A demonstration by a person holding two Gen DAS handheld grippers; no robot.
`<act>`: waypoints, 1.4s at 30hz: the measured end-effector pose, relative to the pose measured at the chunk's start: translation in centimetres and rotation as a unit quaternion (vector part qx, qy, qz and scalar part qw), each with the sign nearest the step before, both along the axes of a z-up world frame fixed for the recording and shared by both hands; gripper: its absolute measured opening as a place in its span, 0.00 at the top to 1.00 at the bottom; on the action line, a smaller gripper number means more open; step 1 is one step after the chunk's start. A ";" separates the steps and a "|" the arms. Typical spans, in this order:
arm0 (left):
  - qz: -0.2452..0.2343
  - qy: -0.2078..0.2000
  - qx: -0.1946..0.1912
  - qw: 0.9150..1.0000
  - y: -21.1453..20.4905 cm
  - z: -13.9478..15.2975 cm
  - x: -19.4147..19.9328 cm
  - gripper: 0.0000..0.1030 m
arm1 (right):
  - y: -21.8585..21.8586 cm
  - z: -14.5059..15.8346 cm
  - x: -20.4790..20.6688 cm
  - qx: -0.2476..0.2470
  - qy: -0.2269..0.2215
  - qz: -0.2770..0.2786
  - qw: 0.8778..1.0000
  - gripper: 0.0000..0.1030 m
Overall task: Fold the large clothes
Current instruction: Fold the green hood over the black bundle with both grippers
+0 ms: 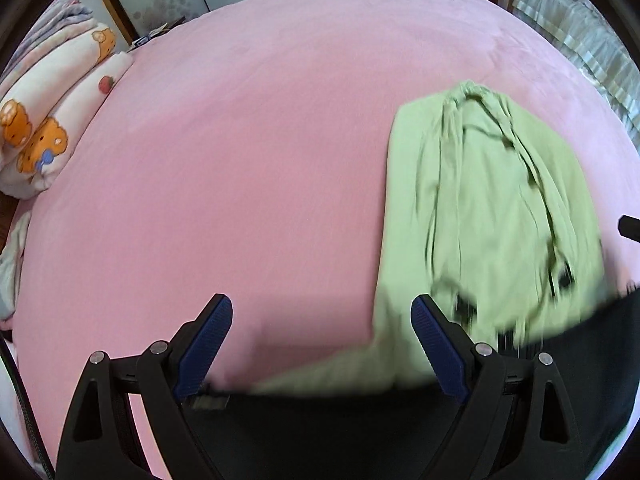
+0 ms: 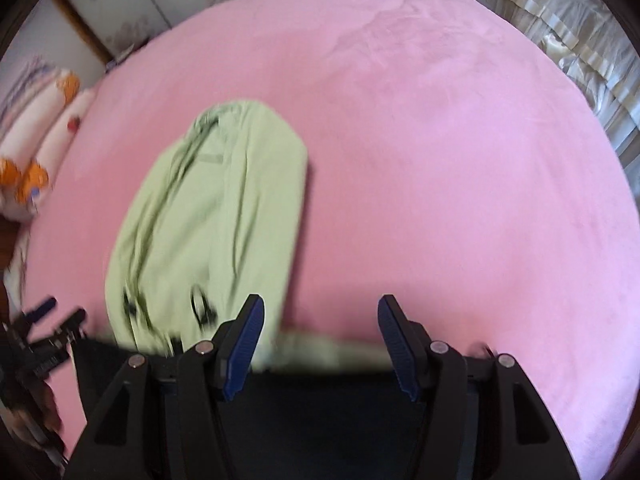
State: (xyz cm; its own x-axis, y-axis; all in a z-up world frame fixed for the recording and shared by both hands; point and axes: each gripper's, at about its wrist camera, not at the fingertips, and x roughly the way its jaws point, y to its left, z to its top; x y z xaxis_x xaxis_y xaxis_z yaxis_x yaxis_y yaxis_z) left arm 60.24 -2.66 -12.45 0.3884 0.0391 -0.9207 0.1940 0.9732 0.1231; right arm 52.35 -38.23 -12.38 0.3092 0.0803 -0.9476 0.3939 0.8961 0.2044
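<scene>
Two grippers hovering over a pink bedspread [image 1: 260,140], both pointing steeply down, neither holding anything. Lying lengthwise on the spread: a pale green garment [image 1: 492,200], already narrowed into a long strip, sides and sleeves seemingly tucked inward and the neck end farthest from the cameras. Standing wide, well apart and empty: the blue pads [image 1: 208,344] of the left gripper [image 1: 322,344], hanging above bare pink fabric just beside the strip's near left corner. Standing at a middling width, also empty: the right gripper [image 2: 320,344], its jaws over the green hem where that edge trails toward the bed's near side. Showing dark marks, too blurred to identify, near the hem. Resting well apart at the far left of the bed: a rolled cartoon blanket [image 1: 52,120], probably parked there to leave the middle free as a folding surface. Judging by the spread of the two tools, one off each near corner: likely lining up to pinch the hem and carry it toward the neck, halving the strip.
</scene>
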 end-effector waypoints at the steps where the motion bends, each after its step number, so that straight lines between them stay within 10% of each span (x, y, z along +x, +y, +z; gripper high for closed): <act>1: 0.005 -0.002 -0.003 1.000 -0.4 -0.6 1.2 0.13 | -0.5 -0.6 1.1 0.010 -0.008 -0.013 1.000 0.42; 12: 0.050 0.033 -0.099 0.993 -1.5 -7.0 8.3 0.15 | -1.9 -6.3 8.9 0.059 -0.054 -0.048 0.996 0.43; 14: 0.049 0.029 -0.129 0.990 -1.6 -7.5 8.5 0.38 | -1.8 -6.9 9.4 0.060 -0.061 -0.046 0.995 0.45; 16: 0.036 0.020 -0.162 0.986 -2.1 -7.1 8.3 0.98 | -1.1 -7.1 9.6 0.048 -0.064 -0.030 0.996 0.68; 21: -0.012 -0.069 -0.103 0.992 -4.7 -3.4 5.4 0.99 | 1.9 -4.6 9.5 -0.012 -0.097 0.033 0.995 0.93; 29: -0.036 -0.166 -0.234 0.957 2.8 5.4 -4.3 0.99 | 6.1 6.2 1.0 -0.088 -0.277 0.118 0.950 0.94; 34: -0.029 -0.137 -0.269 0.953 10.1 4.5 -11.1 0.89 | 8.6 9.0 -9.9 -0.140 -0.336 0.163 0.917 0.75; 36: -0.006 -0.107 -0.251 0.962 12.9 2.7 -13.5 0.83 | 9.2 8.1 -13.8 -0.159 -0.320 0.172 0.918 0.31; 37: 0.011 -0.084 -0.240 0.967 14.3 1.3 -14.9 0.81 | 9.3 7.4 -15.3 -0.167 -0.311 0.177 0.919 0.25; 42: 0.061 0.003 -0.233 0.971 19.2 -3.1 -20.1 0.80 | 10.4 1.2 -22.4 -0.170 -0.192 0.209 0.944 0.22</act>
State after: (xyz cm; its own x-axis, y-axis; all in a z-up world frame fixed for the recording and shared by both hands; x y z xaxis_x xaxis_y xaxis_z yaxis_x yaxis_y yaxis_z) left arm 40.13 16.50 -15.55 0.4017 -0.3366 -0.8517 0.0734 0.9388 -0.3365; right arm 29.96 -27.79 -11.14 0.6435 -0.0165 -0.7653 -0.0537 0.9963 -0.0666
